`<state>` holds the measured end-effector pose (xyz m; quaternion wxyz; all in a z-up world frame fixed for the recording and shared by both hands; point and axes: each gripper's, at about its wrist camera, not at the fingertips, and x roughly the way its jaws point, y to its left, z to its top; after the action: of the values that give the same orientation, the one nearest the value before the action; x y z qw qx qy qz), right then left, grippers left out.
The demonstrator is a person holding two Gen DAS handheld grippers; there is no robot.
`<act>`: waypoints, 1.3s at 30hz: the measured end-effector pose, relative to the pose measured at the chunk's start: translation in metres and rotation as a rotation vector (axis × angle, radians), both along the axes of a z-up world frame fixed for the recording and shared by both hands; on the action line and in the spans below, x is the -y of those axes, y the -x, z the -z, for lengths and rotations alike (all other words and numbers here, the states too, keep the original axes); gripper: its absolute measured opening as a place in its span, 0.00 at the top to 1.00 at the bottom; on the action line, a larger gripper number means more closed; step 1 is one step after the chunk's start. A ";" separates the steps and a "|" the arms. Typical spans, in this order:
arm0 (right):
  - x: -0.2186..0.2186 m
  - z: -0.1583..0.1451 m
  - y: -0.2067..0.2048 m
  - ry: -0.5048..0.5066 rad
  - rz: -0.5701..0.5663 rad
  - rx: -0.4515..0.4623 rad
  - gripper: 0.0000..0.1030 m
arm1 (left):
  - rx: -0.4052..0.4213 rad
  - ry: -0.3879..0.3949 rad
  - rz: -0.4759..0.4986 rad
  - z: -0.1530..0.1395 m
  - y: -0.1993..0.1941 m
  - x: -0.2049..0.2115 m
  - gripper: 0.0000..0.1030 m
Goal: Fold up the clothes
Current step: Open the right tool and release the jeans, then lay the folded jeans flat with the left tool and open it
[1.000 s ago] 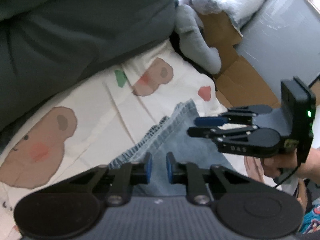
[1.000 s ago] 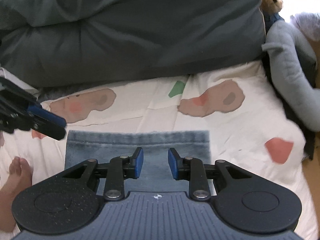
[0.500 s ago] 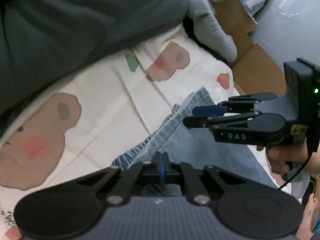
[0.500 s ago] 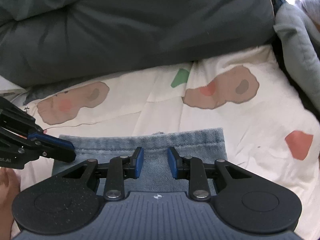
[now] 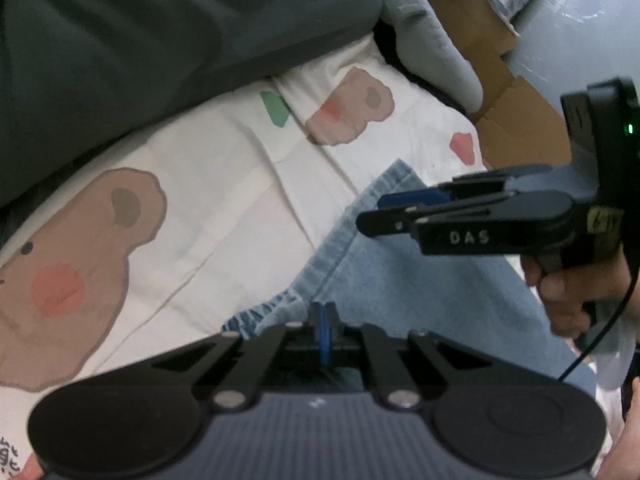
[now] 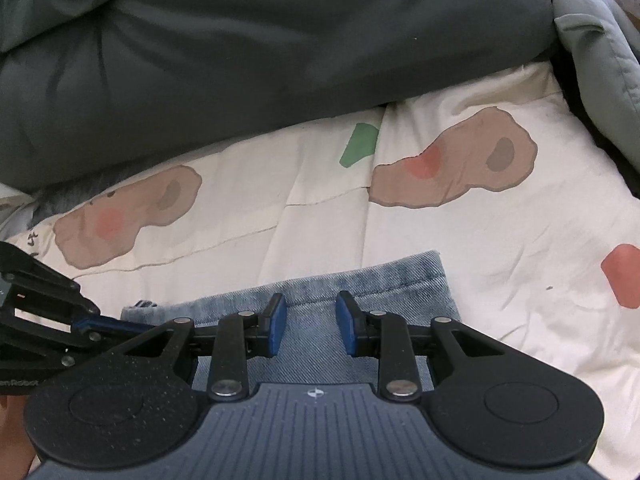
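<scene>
we have a piece of light blue denim (image 6: 360,280) lying flat on a bed sheet (image 6: 280,232), cream with brown bear faces and small green and red patches. its stitched hem runs across the far edge, and one corner sits toward the right in the right wrist view.

our left gripper (image 5: 323,322) has its blue pads pressed together, over the frayed near-left edge of the denim (image 5: 400,272). we cannot make out any cloth pinched between the pads; they meet flush in the left wrist view.

our right gripper (image 6: 311,322) has its jaws partly apart, blue pads either side of a gap, poised just behind the hem with bare denim showing between them. the pads do not press on the cloth. in the left wrist view the right gripper (image 5: 384,210) appears from the side, angled over the denim, with a hand (image 5: 572,296) wrapped around its handle.

a dark grey duvet (image 6: 260,48) is bunched along the far side of the sheet. a grey soft toy (image 5: 432,44) lies at the far right, with brown cardboard (image 5: 512,120) beside it.
</scene>
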<state>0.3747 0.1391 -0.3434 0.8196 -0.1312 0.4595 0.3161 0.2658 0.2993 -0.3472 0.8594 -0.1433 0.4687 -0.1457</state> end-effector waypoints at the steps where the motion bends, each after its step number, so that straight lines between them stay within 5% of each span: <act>1: 0.000 0.001 0.001 0.000 0.002 0.009 0.67 | 0.005 0.005 -0.009 -0.003 0.002 -0.001 0.97; 6: 0.000 -0.010 0.003 0.003 0.002 0.015 0.67 | 0.063 0.016 -0.005 -0.021 0.015 -0.003 0.95; 12: 0.020 -0.033 0.030 -0.030 -0.043 0.096 0.67 | 0.124 0.014 0.038 -0.030 0.024 0.008 0.69; 15: 0.030 -0.032 0.043 -0.039 -0.054 0.093 0.67 | 0.134 -0.005 0.062 -0.026 0.022 0.017 0.64; 18: 0.030 -0.021 0.050 -0.018 -0.066 0.081 0.67 | 0.128 -0.036 0.077 -0.015 0.017 0.021 0.66; 24: 0.032 -0.001 0.051 -0.027 -0.082 0.109 0.67 | 0.133 -0.112 0.083 0.006 0.010 0.019 0.97; 30: 0.039 0.004 0.052 -0.054 -0.081 0.121 0.67 | 0.116 -0.063 0.056 -0.009 0.013 0.010 0.97; 34: 0.041 -0.008 0.061 -0.059 -0.071 0.146 0.67 | 0.167 -0.054 0.070 -0.028 0.026 0.014 0.78; 39: 0.049 -0.028 0.074 -0.078 -0.074 0.180 0.67 | 0.195 -0.068 0.129 -0.036 0.035 0.030 0.78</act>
<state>0.3008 0.0906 -0.3153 0.8498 -0.1440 0.3660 0.3509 0.2304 0.2689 -0.3109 0.8942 -0.0686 0.3958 -0.1979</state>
